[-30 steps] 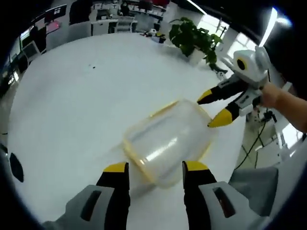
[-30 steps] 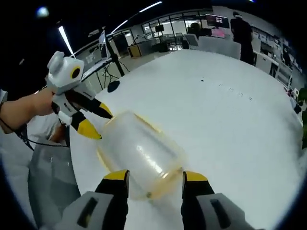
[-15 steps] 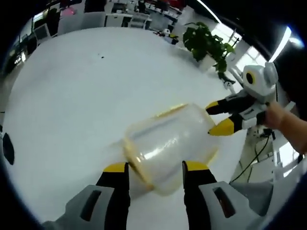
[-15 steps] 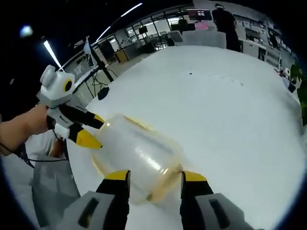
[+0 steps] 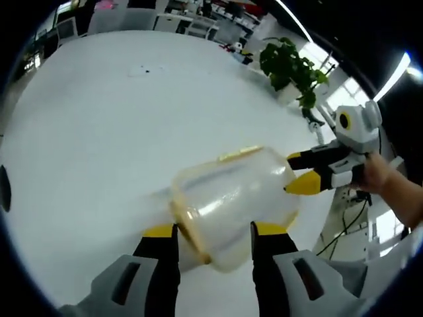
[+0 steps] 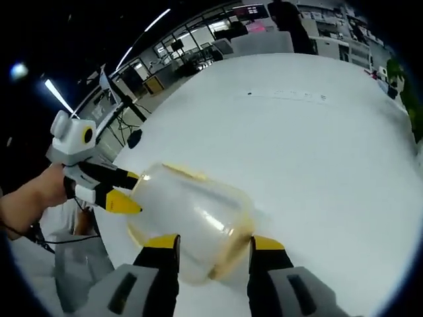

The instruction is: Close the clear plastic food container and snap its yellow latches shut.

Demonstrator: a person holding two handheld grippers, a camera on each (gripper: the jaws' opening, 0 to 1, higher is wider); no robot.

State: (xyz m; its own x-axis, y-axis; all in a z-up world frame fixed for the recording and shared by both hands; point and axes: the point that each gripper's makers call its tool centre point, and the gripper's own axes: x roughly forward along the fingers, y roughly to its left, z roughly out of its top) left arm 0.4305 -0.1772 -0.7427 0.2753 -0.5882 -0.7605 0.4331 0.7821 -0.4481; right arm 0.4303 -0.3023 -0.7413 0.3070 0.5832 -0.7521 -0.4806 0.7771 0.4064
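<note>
Left gripper view: clear container [image 5: 231, 198] with yellow rim at lower centre on the white table [image 5: 99, 119], one end between the parted jaws of the left gripper [image 5: 210, 231]. Right gripper [image 5: 296, 173] at centre right, tips at the far end, possibly touching. Potted plant [image 5: 291, 66] upper right.

Right gripper view: container [image 6: 192, 214] lower centre, right gripper [image 6: 210, 243] jaws apart around it; left gripper [image 6: 127, 191] at left.

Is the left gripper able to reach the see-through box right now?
Probably yes. The left gripper already has the clear container right between its open fingers, with nothing in the way. The right gripper sits at the container's far end, on the white table.
</note>
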